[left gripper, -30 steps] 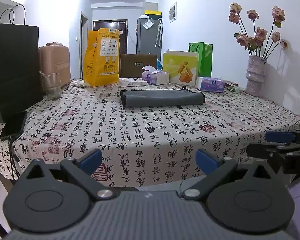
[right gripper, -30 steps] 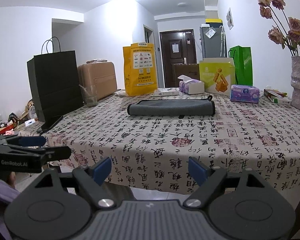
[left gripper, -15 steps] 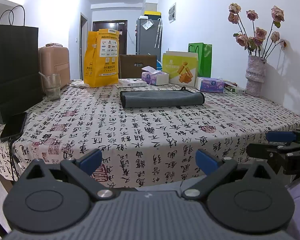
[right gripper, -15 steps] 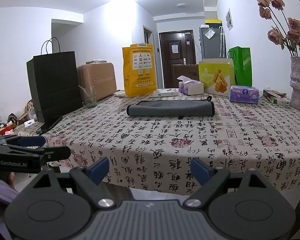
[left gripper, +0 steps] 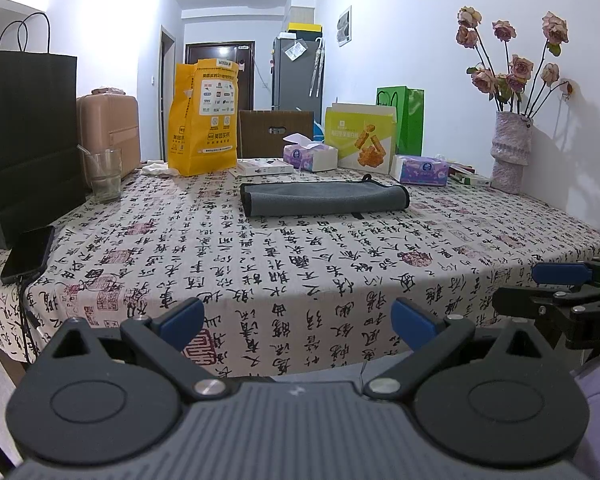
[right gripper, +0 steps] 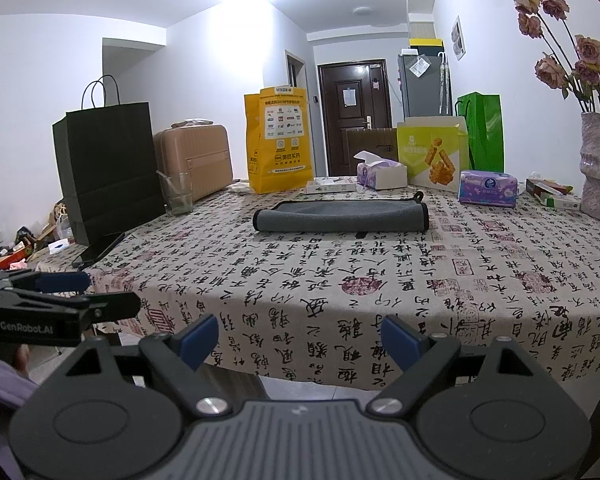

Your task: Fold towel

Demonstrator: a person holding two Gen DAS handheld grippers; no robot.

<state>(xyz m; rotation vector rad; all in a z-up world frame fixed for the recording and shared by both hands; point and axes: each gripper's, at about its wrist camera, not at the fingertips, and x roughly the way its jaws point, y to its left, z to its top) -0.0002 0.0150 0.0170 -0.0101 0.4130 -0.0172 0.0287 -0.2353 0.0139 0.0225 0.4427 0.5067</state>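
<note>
A grey towel [left gripper: 324,199] lies folded in a long flat band on the far middle of the table; it also shows in the right wrist view [right gripper: 342,216]. My left gripper [left gripper: 296,316] is open and empty, held off the table's near edge, far from the towel. My right gripper [right gripper: 300,334] is also open and empty, off the near edge. Each gripper shows from the side in the other's view, the right one at the right edge of the left wrist view [left gripper: 556,286], the left one at the left edge of the right wrist view [right gripper: 60,294].
The table has a calligraphy-print cloth [left gripper: 300,256]. A black paper bag [left gripper: 24,136], a phone [left gripper: 28,254] and a glass [left gripper: 106,174] stand at the left. A yellow bag [left gripper: 204,118], tissue boxes [left gripper: 310,156] and a flower vase [left gripper: 512,152] line the back and right.
Both views have shifted only slightly. The towel has not moved and both grippers stay open.
</note>
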